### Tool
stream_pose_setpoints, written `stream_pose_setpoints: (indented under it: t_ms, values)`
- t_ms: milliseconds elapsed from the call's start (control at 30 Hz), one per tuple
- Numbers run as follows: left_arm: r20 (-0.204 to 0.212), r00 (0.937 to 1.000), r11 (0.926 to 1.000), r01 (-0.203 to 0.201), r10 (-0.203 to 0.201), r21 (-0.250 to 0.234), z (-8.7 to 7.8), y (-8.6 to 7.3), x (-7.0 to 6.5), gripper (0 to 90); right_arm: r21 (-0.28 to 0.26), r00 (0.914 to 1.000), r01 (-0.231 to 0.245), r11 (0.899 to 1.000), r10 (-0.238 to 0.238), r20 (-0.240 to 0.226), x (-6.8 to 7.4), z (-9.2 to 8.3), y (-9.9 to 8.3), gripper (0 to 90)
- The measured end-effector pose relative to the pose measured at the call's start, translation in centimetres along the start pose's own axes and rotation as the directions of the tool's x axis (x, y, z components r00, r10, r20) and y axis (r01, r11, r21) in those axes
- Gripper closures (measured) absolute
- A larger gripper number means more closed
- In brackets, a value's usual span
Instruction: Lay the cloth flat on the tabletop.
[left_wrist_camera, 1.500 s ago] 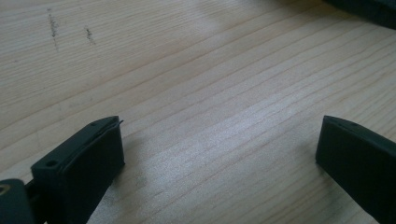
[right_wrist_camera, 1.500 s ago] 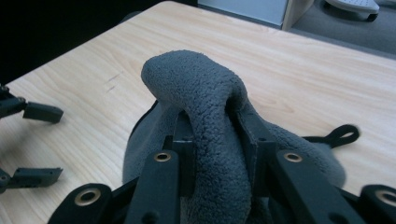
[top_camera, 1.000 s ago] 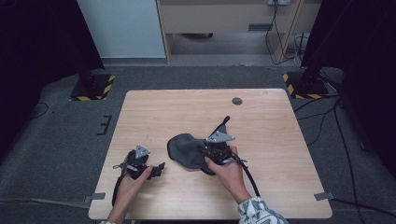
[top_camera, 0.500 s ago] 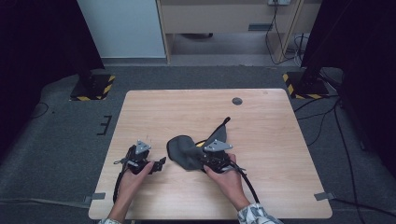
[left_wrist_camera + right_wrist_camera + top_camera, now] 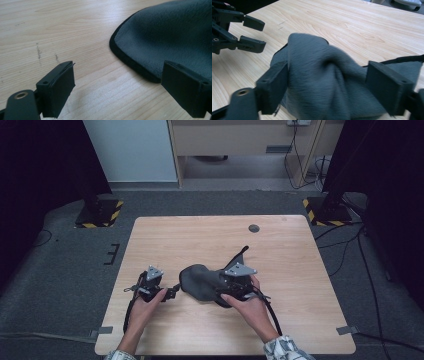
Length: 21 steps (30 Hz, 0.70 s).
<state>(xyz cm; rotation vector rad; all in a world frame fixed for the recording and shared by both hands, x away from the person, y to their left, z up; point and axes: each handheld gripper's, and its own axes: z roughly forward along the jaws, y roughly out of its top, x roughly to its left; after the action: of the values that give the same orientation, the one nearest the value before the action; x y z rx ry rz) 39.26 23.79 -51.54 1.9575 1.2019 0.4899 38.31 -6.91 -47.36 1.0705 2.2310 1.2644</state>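
Spread fingers (image 5: 60, 90) over wooden table (image 5: 62, 30), beside dark grey cloth (image 5: 170, 32)

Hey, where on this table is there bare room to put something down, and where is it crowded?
The far half of the table is bare wood, bordered only by a small dark disc near the far edge. The right side past the right tongs is free too. The near middle is crowded: grey cloth bunched between the left tongs and the right.

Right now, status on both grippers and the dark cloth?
Left gripper open, beside the cloth's edge, not touching. Right gripper jaws just opened, dark grey cloth bunched between them, released. Table bare around it, nothing in the way.
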Motion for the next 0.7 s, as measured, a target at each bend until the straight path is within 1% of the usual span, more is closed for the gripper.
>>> stream_pose_setpoints:
  t_ms: [100, 133, 167, 267, 300, 333, 367, 433, 500, 533, 600, 667, 700]
  values:
    - [0.000, 1.0000, 1.0000, 0.002, -0.002, 0.007, 0.1, 0.1, 0.1, 11.0, -0.009, 1.0000, -0.009, 1.000, 0.009, -0.003, -0.6, -0.6, 0.3, 14.7]
    - [0.002, 1.0000, 1.0000, 0.001, -0.001, 0.007, 0.0, 0.3, 0.2, 11.0, -0.008, 0.9999, -0.011, 1.000, 0.011, -0.007, -0.8, -0.9, 0.4, 14.8]
    - [0.002, 1.0000, 1.0000, 0.000, 0.000, 0.006, 0.0, 0.5, 0.2, 11.0, -0.017, 1.0000, -0.007, 1.000, 0.007, 0.000, -1.1, -1.2, 0.5, 15.0]
    - [0.004, 1.0000, 1.0000, -0.004, 0.004, -0.005, -0.1, 1.2, 0.2, 11.0, -0.026, 0.9997, -0.021, 0.999, 0.021, 0.011, -2.2, -1.9, 0.9, 17.3]
    - [0.006, 1.0000, 0.9999, 0.003, -0.003, -0.013, 0.0, 1.3, 0.2, 11.3, -0.024, 0.9995, -0.025, 0.999, 0.026, 0.019, -2.6, -2.0, 1.0, 19.0]
    - [0.007, 1.0000, 1.0000, -0.001, 0.001, -0.004, 0.1, 1.5, 0.2, 11.5, -0.024, 0.9993, -0.023, 0.999, 0.023, 0.029, -3.1, -2.1, 1.1, 20.5]
    - [0.002, 1.0000, 1.0000, -0.007, 0.007, 0.001, 0.2, 1.6, 0.1, 11.4, -0.022, 0.9989, -0.024, 0.999, 0.025, 0.040, -3.6, -2.2, 1.2, 22.2]
    - [0.010, 0.9998, 0.9998, -0.018, 0.018, 0.007, 0.6, 1.9, -0.1, 11.6, -0.014, 0.9985, -0.026, 1.000, 0.026, 0.047, -4.6, -2.2, 1.6, 24.1]
    - [0.004, 0.9994, 0.9994, -0.033, 0.033, 0.012, 0.9, 2.2, -0.2, 11.7, -0.019, 0.9975, -0.027, 0.999, 0.028, 0.065, -5.5, -2.2, 1.9, 27.2]
    - [0.007, 0.9993, 0.9993, -0.037, 0.037, 0.004, 1.1, 2.4, -0.2, 11.8, -0.019, 0.9971, -0.033, 0.999, 0.034, 0.068, -6.1, -2.2, 2.1, 28.1]
    - [0.008, 0.9994, 0.9993, -0.035, 0.035, -0.013, 1.3, 2.5, -0.2, 12.7, -0.018, 0.9952, -0.043, 0.999, 0.044, 0.088, -7.1, -2.0, 2.4, 30.8]
    - [0.001, 0.9986, 0.9985, -0.053, 0.053, -0.008, 1.6, 2.8, -0.2, 12.8, -0.018, 0.9928, -0.050, 0.999, 0.051, 0.108, -8.0, -1.6, 2.7, 32.8]
    - [0.001, 0.9986, 0.9986, -0.052, 0.052, -0.008, 1.7, 2.9, -0.2, 12.8, -0.016, 0.9915, -0.062, 0.998, 0.063, 0.114, -8.4, -1.4, 2.8, 33.5]
